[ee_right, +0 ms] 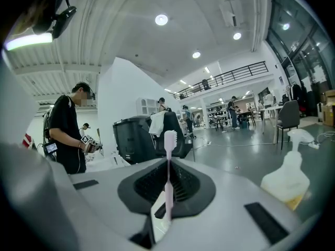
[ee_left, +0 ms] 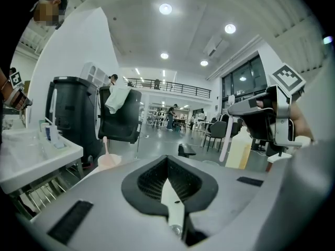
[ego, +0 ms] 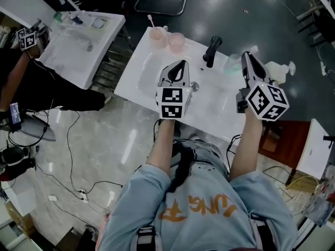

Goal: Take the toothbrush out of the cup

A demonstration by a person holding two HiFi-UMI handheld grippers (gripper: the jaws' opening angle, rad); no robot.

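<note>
- Right gripper [ee_right: 167, 165] clamps a slim, pale pink toothbrush [ee_right: 168, 188] by its handle, its head past the tips, well right of the pink cup [ego: 158, 36].
- Left gripper [ee_left: 167, 166], nearer the cup, is closed on nothing.

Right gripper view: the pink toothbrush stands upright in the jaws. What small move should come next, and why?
Probably lower the right gripper toward the bare sink counter and set the toothbrush down. The jaws are shut on its handle, and it is held well clear of the pink cups at the far corner, so only the put-down seems left.
</note>
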